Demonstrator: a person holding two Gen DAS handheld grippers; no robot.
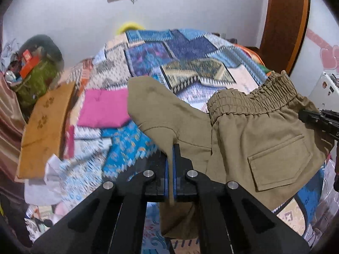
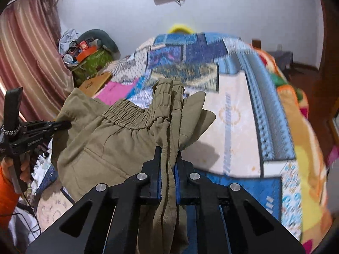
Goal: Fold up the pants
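Ok so I've got the khaki pants hanging in the air above the bed, strung between my two grippers. My left gripper is clamped tight on a thin edge of the fabric, the blue pads basically pressed together with cloth squeezed between them and a flap hanging below the jaws. My right gripper is pinched on a thicker bunch, with a fold and a seam line running straight down through the jaws. The elastic waistband is all scrunched up between the two grips, and from the left wrist camera I can see the back pocket facing me. Under it all is the patchwork bedspread, with a folded pink cloth lying on it off to the left and a brown cardboard sheet beside that. The view's a bit blurry.
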